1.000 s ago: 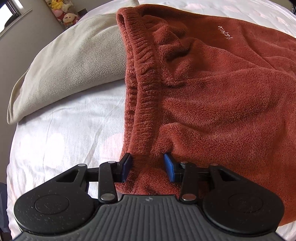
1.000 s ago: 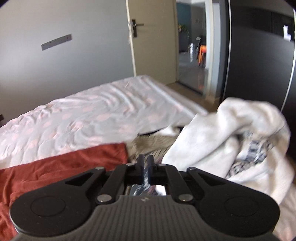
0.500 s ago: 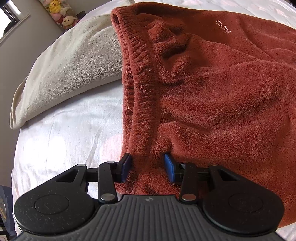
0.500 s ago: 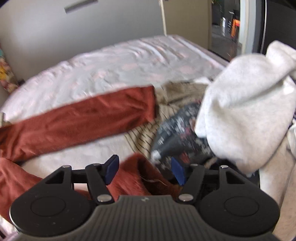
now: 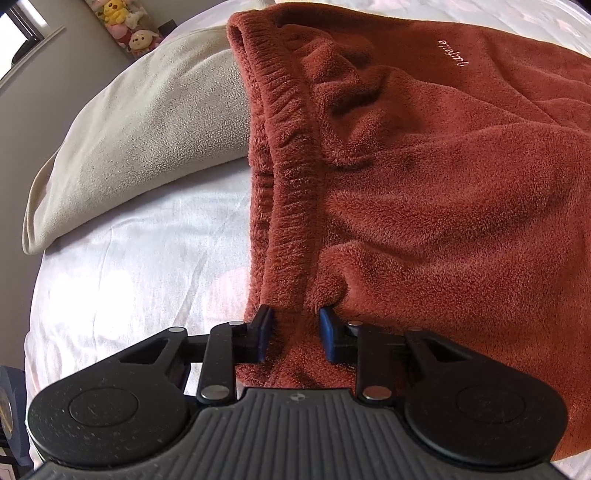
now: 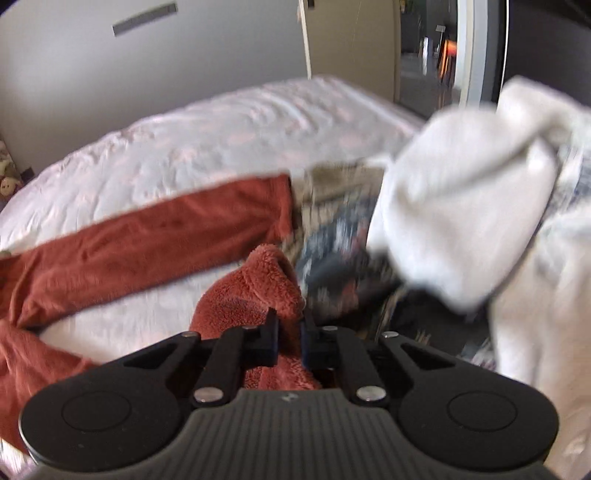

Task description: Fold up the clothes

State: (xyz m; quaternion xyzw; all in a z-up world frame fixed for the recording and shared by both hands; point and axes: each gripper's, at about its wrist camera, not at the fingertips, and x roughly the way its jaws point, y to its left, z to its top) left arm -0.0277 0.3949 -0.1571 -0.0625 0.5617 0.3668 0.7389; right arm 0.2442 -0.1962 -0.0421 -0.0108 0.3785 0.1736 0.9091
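So since a second ago my right gripper [image 6: 289, 338] has dropped from staring across the room down onto the bed [image 6: 229, 147]. It popped open half a second back and now its jaws are closing, squeezed narrow on the fluffy end of one leg of the rust fleece trousers [image 6: 258, 291]. The cuff bunches up just above the pads. The other trouser leg [image 6: 155, 240] lies flat across the sheet toward the far edge of the bed, ending right by the clothes pile.

The left side barely shifted. The left gripper [image 5: 293, 334] is still on the elastic waistband [image 5: 288, 177], but its jaws have narrowed and are closing, with the waistband corner sitting between the blue pads [image 5: 327, 328]. The fabric fills the gap and puckers at the right pad, so I'd call that a pinch. The waistband runs away from me, and its far end overlaps the beige pillow [image 5: 147, 140] near the head of the bed. There's small embroidered lettering [image 5: 450, 53] on the fleece that I can't read.

The right view is motion-blurred. The white sweatshirt [image 6: 461, 206] and the dark patterned garment [image 6: 332, 251] under it are smeared, so I can't make out details there. The trousers run out of both frames, so I can't see where the legs join. There are plush toys [image 5: 122, 18] off in the corner.
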